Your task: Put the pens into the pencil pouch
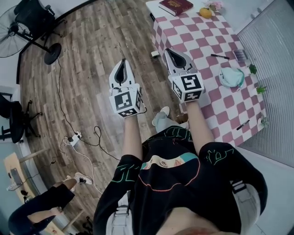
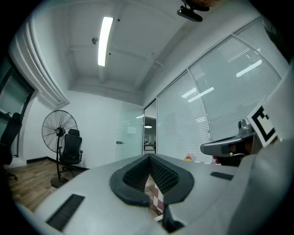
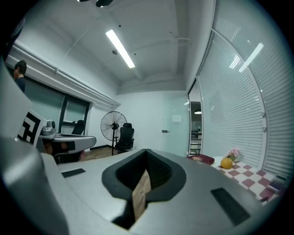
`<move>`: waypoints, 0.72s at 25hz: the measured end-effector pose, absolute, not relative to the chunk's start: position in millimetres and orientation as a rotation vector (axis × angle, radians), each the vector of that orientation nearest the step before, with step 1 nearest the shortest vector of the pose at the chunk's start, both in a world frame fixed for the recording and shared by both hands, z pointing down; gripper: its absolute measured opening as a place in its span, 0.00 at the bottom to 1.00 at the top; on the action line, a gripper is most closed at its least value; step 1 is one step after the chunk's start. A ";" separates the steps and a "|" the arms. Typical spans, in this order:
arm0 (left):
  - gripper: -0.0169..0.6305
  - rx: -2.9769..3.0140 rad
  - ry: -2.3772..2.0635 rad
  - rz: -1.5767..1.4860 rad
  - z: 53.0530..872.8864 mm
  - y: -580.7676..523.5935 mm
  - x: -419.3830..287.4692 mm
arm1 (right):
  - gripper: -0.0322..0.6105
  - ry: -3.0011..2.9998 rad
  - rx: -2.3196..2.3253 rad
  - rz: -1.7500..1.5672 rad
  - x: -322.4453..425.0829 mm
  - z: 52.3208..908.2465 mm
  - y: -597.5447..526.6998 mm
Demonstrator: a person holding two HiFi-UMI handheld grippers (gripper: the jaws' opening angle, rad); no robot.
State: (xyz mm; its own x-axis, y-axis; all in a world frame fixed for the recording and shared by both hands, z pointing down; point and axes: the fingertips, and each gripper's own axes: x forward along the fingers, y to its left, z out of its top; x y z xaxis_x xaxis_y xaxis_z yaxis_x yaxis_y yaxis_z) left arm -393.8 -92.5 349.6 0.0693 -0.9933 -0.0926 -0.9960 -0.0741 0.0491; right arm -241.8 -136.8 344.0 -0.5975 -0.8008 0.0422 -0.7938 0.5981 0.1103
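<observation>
Pale-green soft pencil pouch (image 1: 231, 76) lay on the pink-checked bench (image 1: 193, 36), a thin black pen (image 1: 219, 56) near it, while left tool (image 1: 122, 63) and right tool (image 1: 170, 52) were both closed and empty.

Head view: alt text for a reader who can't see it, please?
A person seen from above holds a left gripper and right gripper, both shut and empty, beside a checkered table with a pouch, two pens, a book and an orange.

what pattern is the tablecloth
The tablecloth is pink-and-white checked; the head view shows it best.
</observation>
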 end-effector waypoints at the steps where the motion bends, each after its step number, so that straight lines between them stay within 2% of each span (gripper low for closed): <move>1: 0.02 -2.288 2.124 0.139 354.6 -103.8 -391.2 | 0.05 -2.725 1.364 -0.095 -239.1 350.3 -148.5; 12: 0.02 -2.416 2.091 -0.052 391.1 -221.6 -353.1 | 0.05 -2.685 1.448 0.135 -200.2 396.3 -264.8; 18: 0.02 -2.521 1.948 -0.110 389.3 -273.3 -304.3 | 0.05 -2.630 1.590 0.184 -150.0 398.2 -300.7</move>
State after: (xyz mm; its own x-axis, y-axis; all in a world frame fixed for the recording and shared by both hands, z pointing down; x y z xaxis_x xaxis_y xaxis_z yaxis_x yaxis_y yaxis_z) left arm -304.3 -273.3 389.3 0.2510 -0.9644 0.0828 -0.9676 -0.2524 -0.0060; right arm -150.0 -300.7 398.2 -0.4651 -0.8778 0.1149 -0.8852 0.4599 -0.0699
